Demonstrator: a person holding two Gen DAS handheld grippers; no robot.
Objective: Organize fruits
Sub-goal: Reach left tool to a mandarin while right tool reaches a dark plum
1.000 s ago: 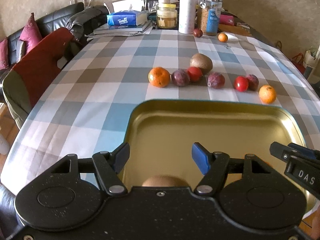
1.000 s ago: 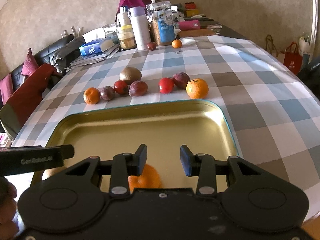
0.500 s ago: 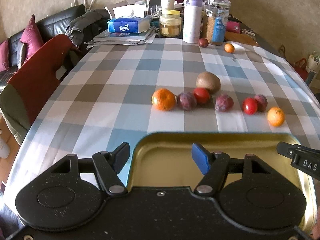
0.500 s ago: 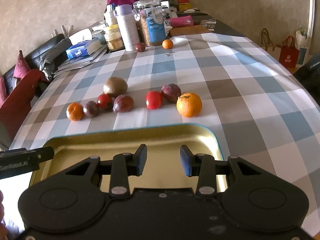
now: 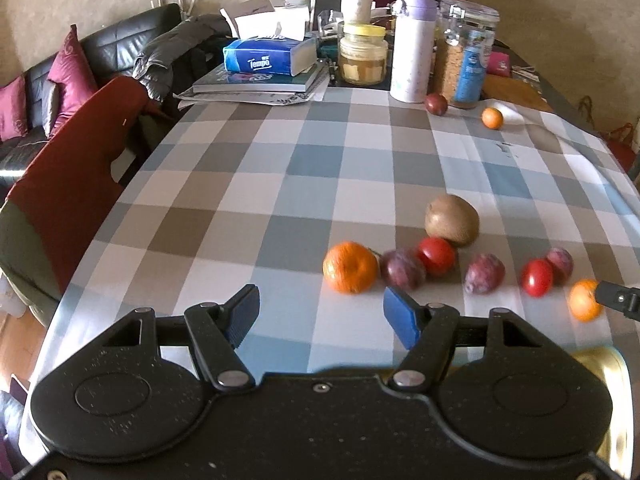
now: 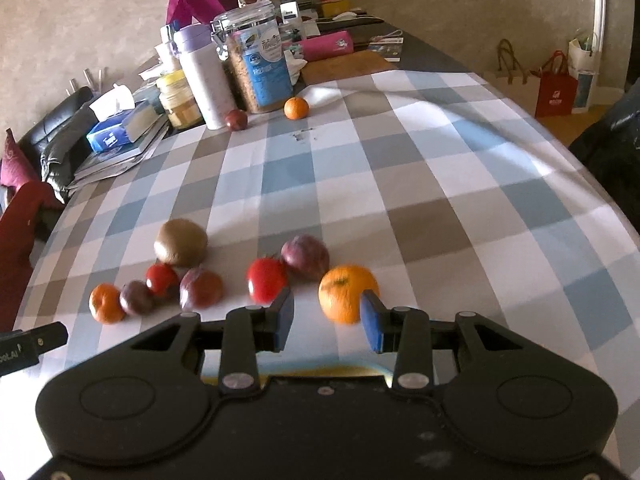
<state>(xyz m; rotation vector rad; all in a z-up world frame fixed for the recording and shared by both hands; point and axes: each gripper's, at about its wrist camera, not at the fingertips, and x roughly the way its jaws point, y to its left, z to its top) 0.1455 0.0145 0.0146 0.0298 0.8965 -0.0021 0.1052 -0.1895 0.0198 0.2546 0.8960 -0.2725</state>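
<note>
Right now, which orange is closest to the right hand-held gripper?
The big orange just ahead of its open fingers, at the row's right end; the other two lie farther off.

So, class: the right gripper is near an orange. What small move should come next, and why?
Probably ease the right gripper forward a little, then close. Its jaws are open and the orange sits just beyond the fingertips, slightly right of centre, on the cloth, not yet between the pads.

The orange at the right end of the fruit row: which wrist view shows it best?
The right wrist view: the orange sits near centre, whole, just ahead of the open right gripper. In the left wrist view the same orange is blurred near the right edge, partly hidden by the other gripper's tip.
</note>
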